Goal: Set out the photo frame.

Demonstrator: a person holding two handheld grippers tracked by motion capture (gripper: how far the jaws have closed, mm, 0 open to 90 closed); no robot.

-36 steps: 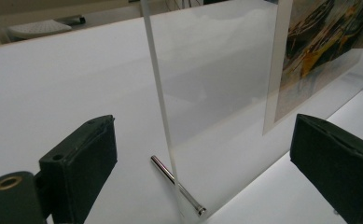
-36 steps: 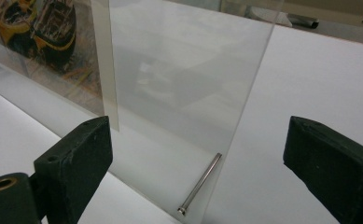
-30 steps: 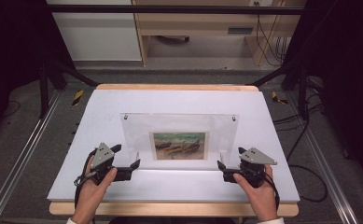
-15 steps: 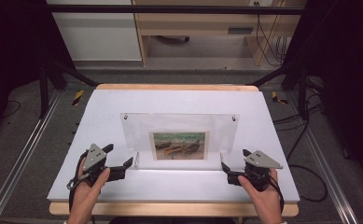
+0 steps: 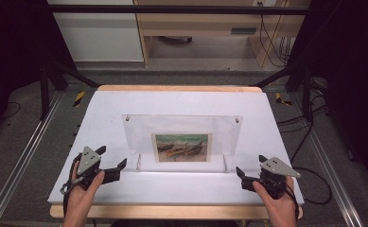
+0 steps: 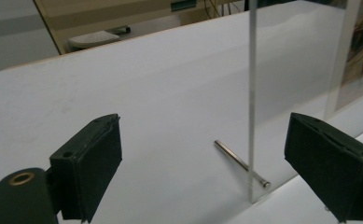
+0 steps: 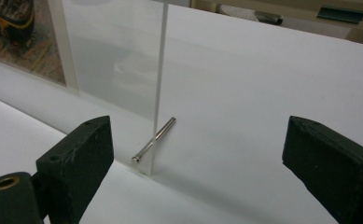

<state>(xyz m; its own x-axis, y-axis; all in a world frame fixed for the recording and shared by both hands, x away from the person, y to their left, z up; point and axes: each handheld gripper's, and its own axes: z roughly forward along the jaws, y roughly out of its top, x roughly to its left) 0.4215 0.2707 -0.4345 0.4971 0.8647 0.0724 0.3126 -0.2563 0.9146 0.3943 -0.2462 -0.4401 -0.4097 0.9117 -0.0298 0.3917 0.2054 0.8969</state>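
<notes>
From the high view I see a white table (image 5: 181,189) with a clear acrylic picture frame (image 5: 181,127) standing upright near its middle, facing me. The frame is the one container here: a small painted print of boats (image 5: 181,147) sits sandwiched in its lower centre, with bare transparent panel all around the print. Two metal pins run through the base of the frame as feet, one near each lower corner.

My left gripper (image 5: 110,163) rests low on the table just off the frame's lower left corner, its jaws spread wide apart and holding nothing. In the left gripper view, the frame's left edge (image 6: 251,93) stands as a thin vertical line between the two jaws, closer to the right-hand one, with the left pin (image 6: 241,163) lying across its foot. Neither jaw touches the panel.

My right gripper (image 5: 250,170) sits near the frame's lower right corner, a little farther out, also wide open and empty. In the right gripper view, the frame's right edge (image 7: 159,84) rises between the jaws, nearer the left-hand one, with the right pin (image 7: 153,140) poking out at its base.

Open white surface stretches behind the frame to the table's far wooden edge (image 5: 179,88), and a narrower strip lies in front, between the frame and my hands.
</notes>
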